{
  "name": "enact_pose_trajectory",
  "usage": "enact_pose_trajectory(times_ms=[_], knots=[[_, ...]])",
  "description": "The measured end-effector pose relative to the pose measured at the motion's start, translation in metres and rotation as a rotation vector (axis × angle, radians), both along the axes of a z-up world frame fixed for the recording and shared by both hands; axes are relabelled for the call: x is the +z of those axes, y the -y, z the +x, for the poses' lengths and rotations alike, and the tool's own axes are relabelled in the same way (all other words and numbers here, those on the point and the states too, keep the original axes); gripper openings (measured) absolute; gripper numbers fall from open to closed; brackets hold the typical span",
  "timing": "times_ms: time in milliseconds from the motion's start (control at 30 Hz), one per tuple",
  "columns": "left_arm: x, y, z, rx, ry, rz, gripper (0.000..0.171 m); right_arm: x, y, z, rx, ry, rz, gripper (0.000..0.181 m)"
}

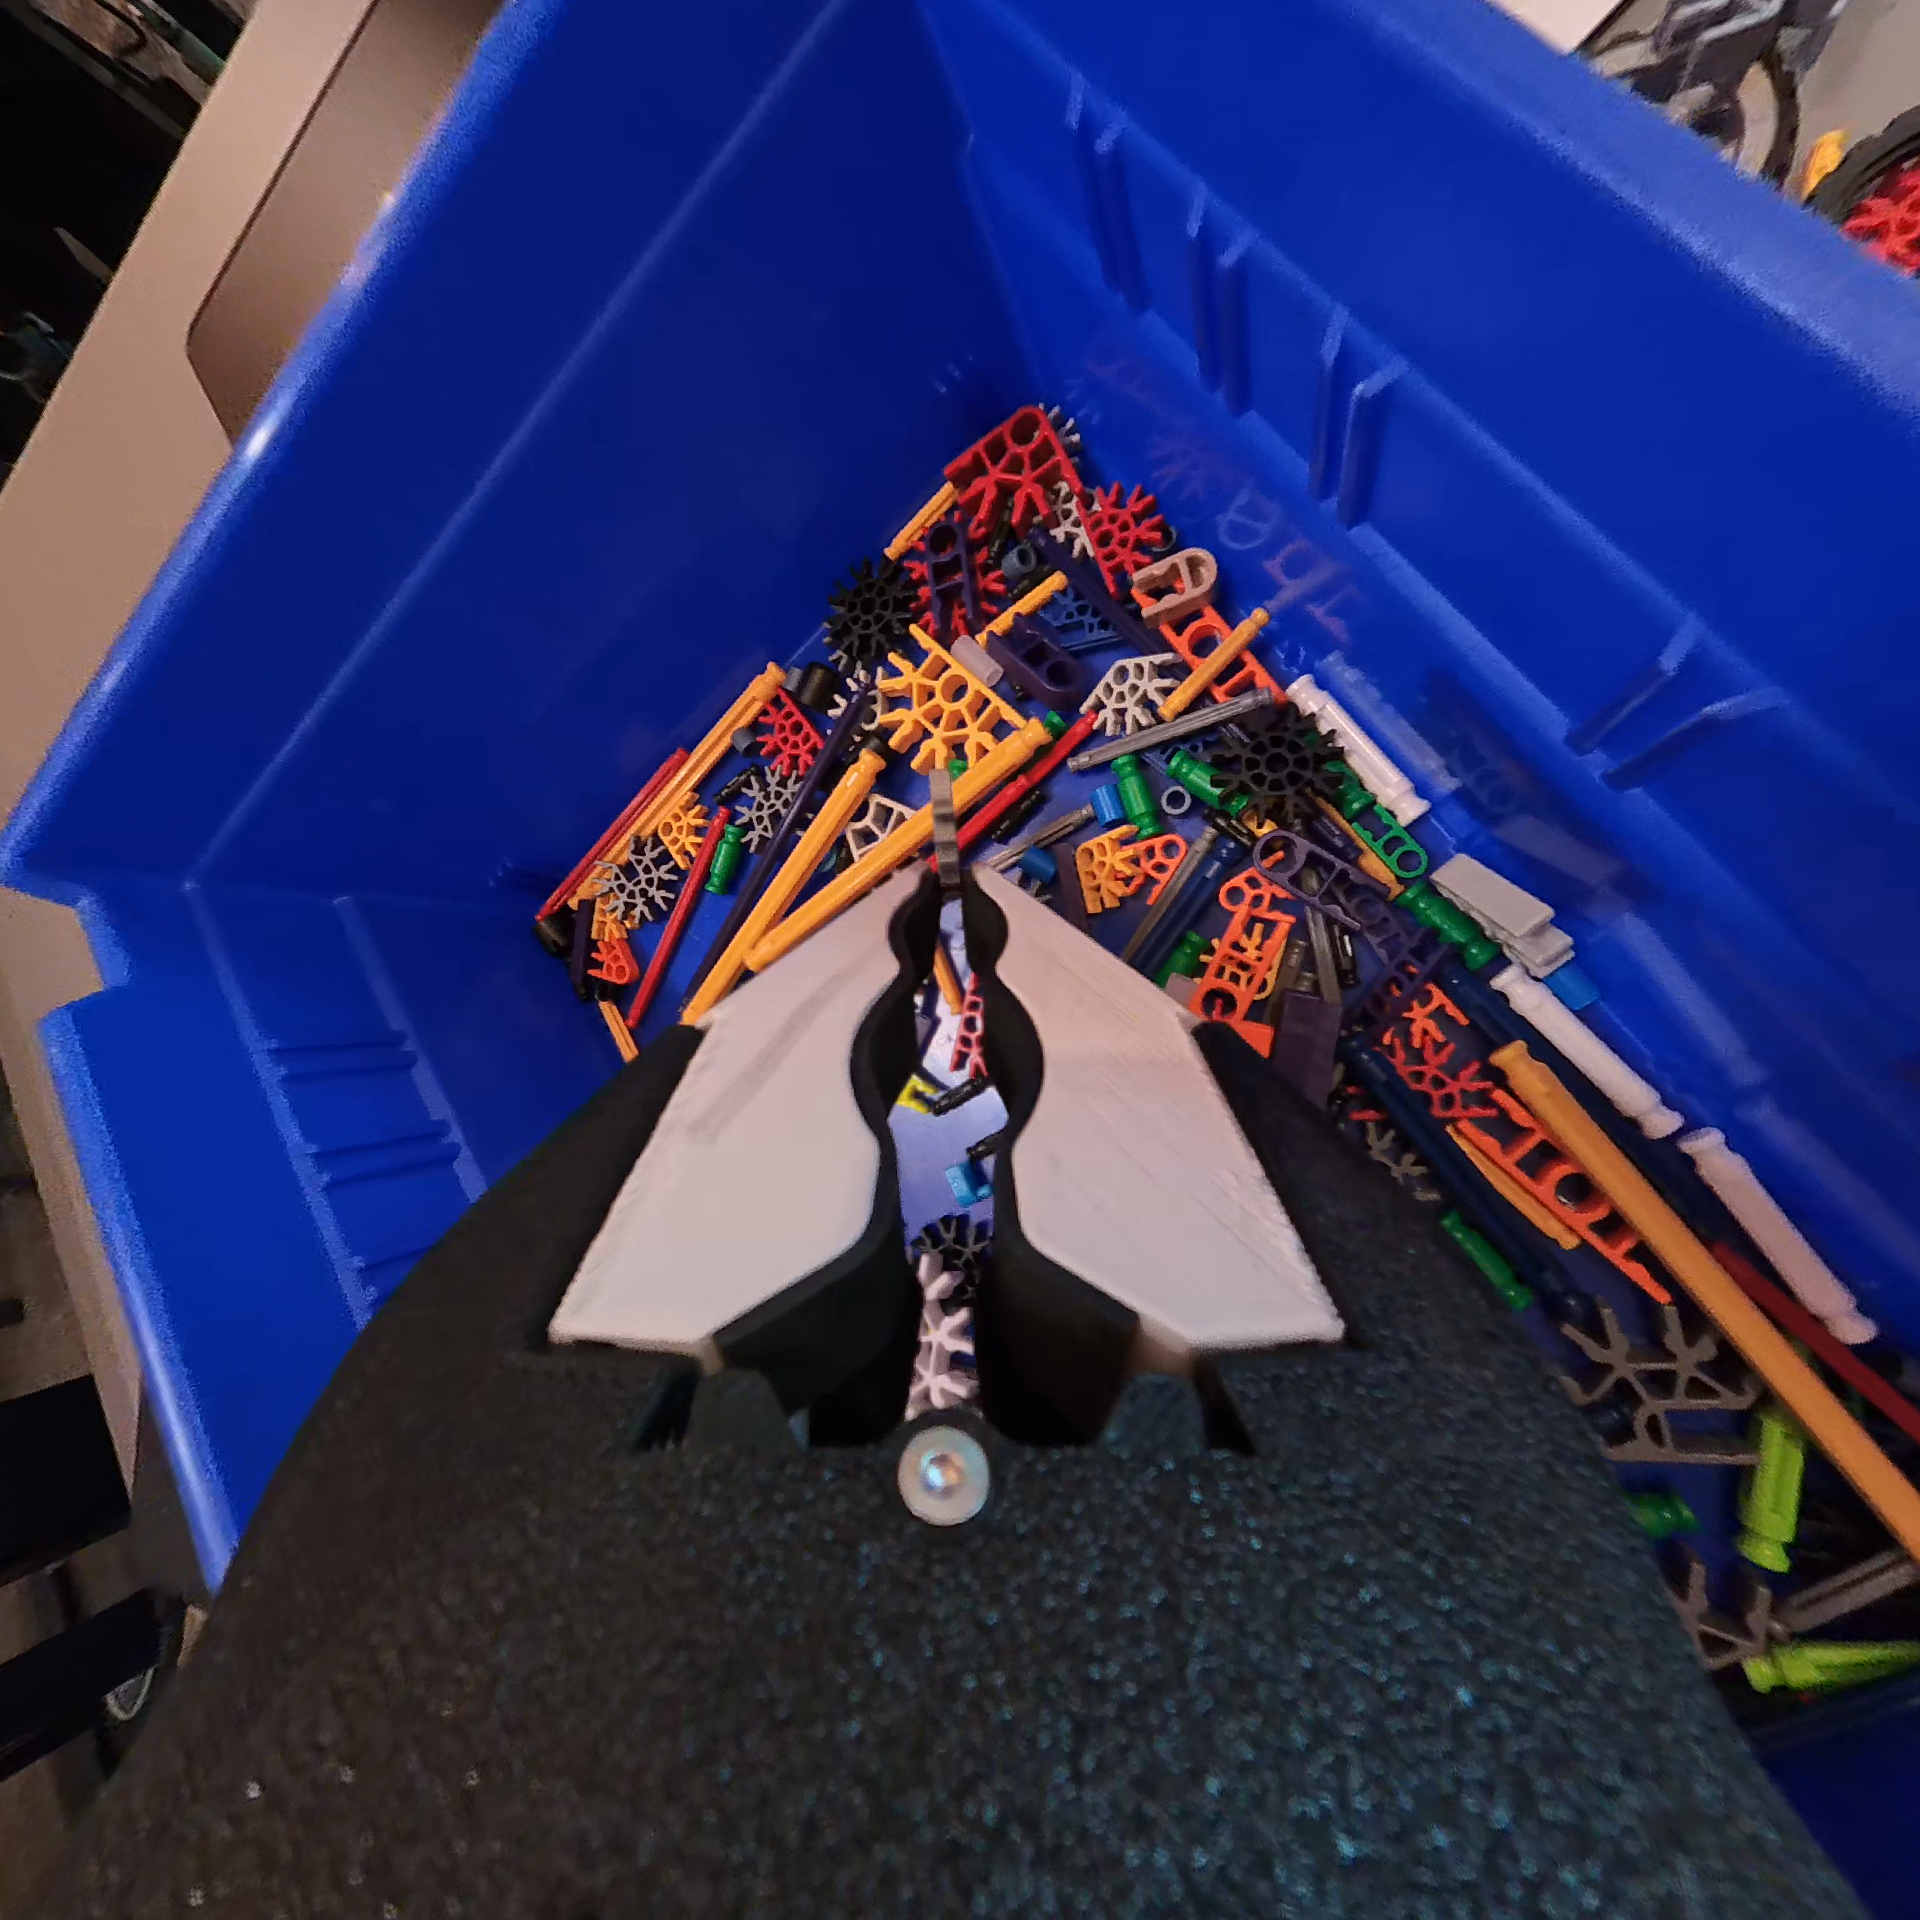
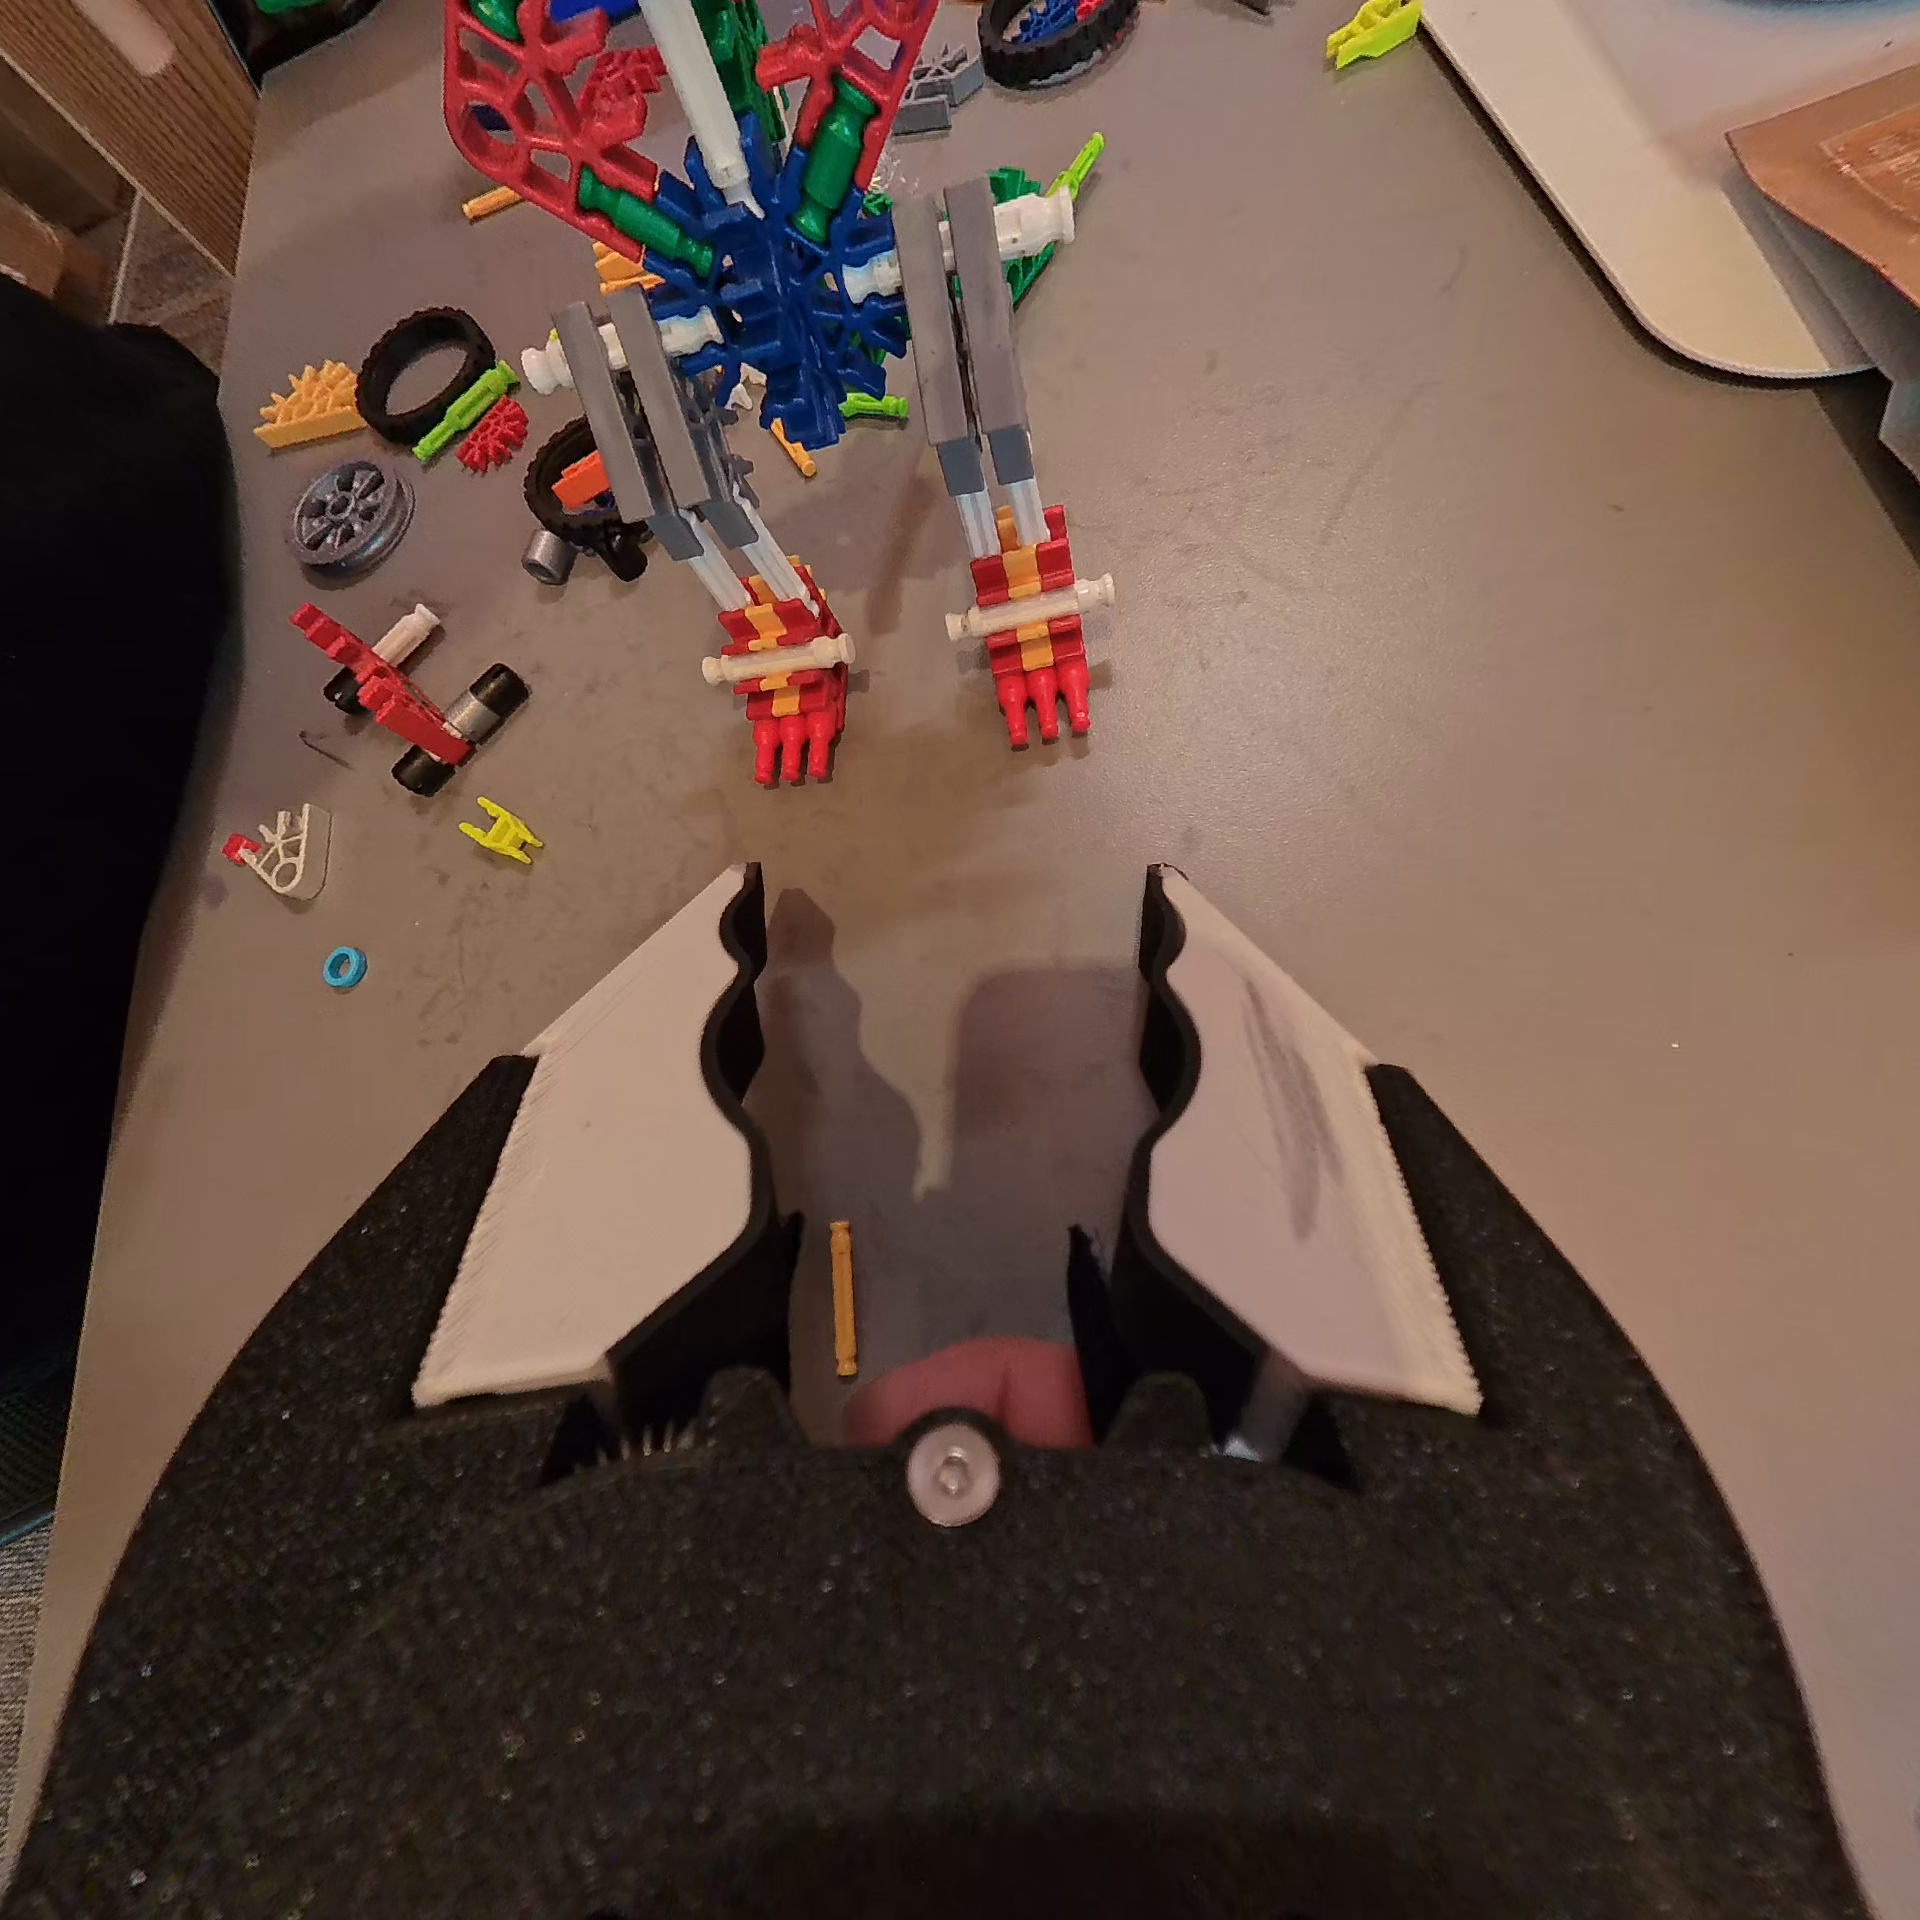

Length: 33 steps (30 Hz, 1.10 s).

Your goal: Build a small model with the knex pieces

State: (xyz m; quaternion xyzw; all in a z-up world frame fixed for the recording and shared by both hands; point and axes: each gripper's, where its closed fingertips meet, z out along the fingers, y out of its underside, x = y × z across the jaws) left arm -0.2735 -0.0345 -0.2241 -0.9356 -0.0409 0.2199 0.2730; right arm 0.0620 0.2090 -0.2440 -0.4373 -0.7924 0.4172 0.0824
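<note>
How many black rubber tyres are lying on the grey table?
3 that I can see: one tyre at the left beside a yellow piece, one partly hidden behind the model's grey leg, and one at the top edge. Others may be hidden behind the model.

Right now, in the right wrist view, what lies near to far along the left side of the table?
Small blue plastic ring → white fan-shaped connector → red toothed piece on black rollers → grey spoked wheel hub → black rubber tyre.

Bin and table scattered with construction-toy parts.
A blue bin is holding loose rods and connectors; a toy model is standing on the grey table, tyres lying beside it.
</note>
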Motion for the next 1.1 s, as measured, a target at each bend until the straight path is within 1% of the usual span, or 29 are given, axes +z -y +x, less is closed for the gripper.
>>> enact_pose_trajectory(times_ms=[67, 100, 200, 267, 333, 400, 467, 567, 700, 767, 833, 933, 1033, 1100], knots=[[0.008, -0.002, -0.002, 0.002, -0.022, 0.028, 0.001, 0.000, 0.000, 0.000, 0.000, 0.001, -0.001, 0.072], [0.016, -0.005, -0.002, 0.000, -0.037, 0.063, 0.001, 0.000, 0.000, 0.000, 0.000, 0.001, -0.001, 0.072], [0.049, -0.016, 0.001, -0.007, -0.074, 0.193, 0.002, 0.000, 0.000, 0.000, 0.000, 0.001, 0.000, 0.072], [0.073, -0.026, 0.011, -0.056, -0.111, 0.278, 0.001, 0.000, 0.000, 0.000, -0.001, 0.002, -0.002, 0.072], [0.094, -0.033, 0.020, -0.087, -0.174, 0.323, 0.001, 0.000, 0.000, 0.000, -0.001, 0.003, -0.003, 0.072], [0.115, -0.044, 0.039, -0.156, -0.241, 0.345, 0.001, 0.000, 0.000, -0.001, -0.001, 0.003, -0.003, 0.071], [0.131, -0.058, 0.067, -0.248, -0.275, 0.354, 0.001, 0.000, 0.000, -0.001, -0.001, 0.004, -0.004, 0.071], [0.147, -0.080, 0.114, -0.376, -0.293, 0.354, 0.001, 0.000, -0.001, -0.001, -0.004, 0.007, -0.011, 0.070], [0.145, -0.105, 0.182, -0.547, -0.246, 0.321, 0.001, 0.000, -0.001, -0.002, -0.007, 0.011, -0.019, 0.070], [0.132, -0.112, 0.212, -0.621, -0.173, 0.289, 0.001, 0.000, -0.001, -0.002, -0.007, 0.011, -0.016, 0.070], [0.114, -0.117, 0.233, -0.682, -0.123, 0.250, 0.001, 0.000, -0.001, -0.002, -0.007, 0.010, -0.014, 0.070], [0.089, -0.116, 0.246, -0.738, -0.113, 0.158, 0.001, 0.000, -0.001, -0.002, -0.007, 0.009, -0.014, 0.070], [0.060, -0.104, 0.259, -0.783, -0.009, 0.032, 0.002, 0.000, -0.001, -0.002, -0.007, 0.010, -0.016, 0.069], [0.045, -0.102, 0.257, -0.795, -0.059, -0.023, 0.002, 0.000, -0.001, -0.002, -0.008, 0.012, -0.019, 0.069]])
